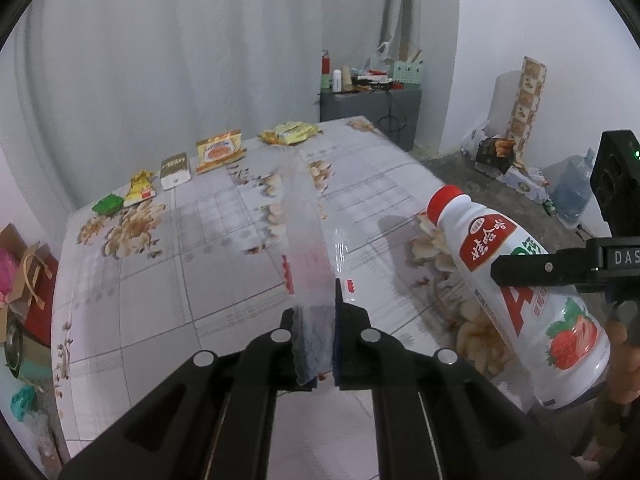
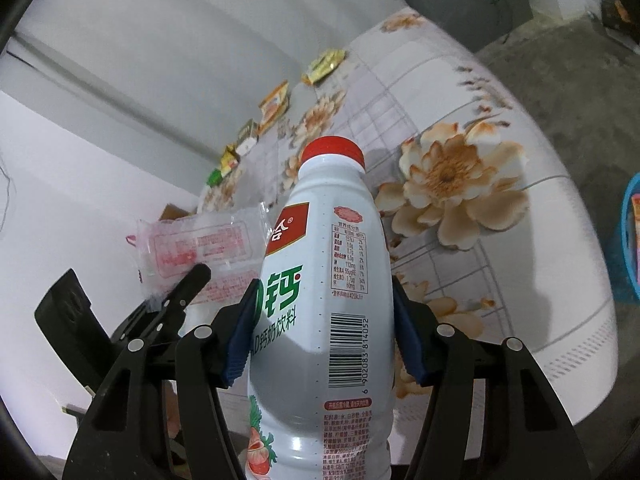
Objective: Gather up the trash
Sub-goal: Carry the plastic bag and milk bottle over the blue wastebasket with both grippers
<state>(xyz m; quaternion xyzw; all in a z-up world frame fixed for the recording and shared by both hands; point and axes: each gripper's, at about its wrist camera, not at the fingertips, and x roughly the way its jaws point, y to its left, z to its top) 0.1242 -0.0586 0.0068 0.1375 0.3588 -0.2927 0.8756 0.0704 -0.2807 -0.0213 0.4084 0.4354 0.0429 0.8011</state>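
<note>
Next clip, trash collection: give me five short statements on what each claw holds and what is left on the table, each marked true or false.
1. The right claw grips a white bottle with a red cap. True.
2. The left claw is wide open and empty. False: it is shut on a clear plastic wrapper.
3. Several wrappers lie in a row along the table's far edge. True.
4. The bottle stands on the table. False: it is held tilted above it.
5. The green packet sits at the right end of the row. False: the left end.
</note>
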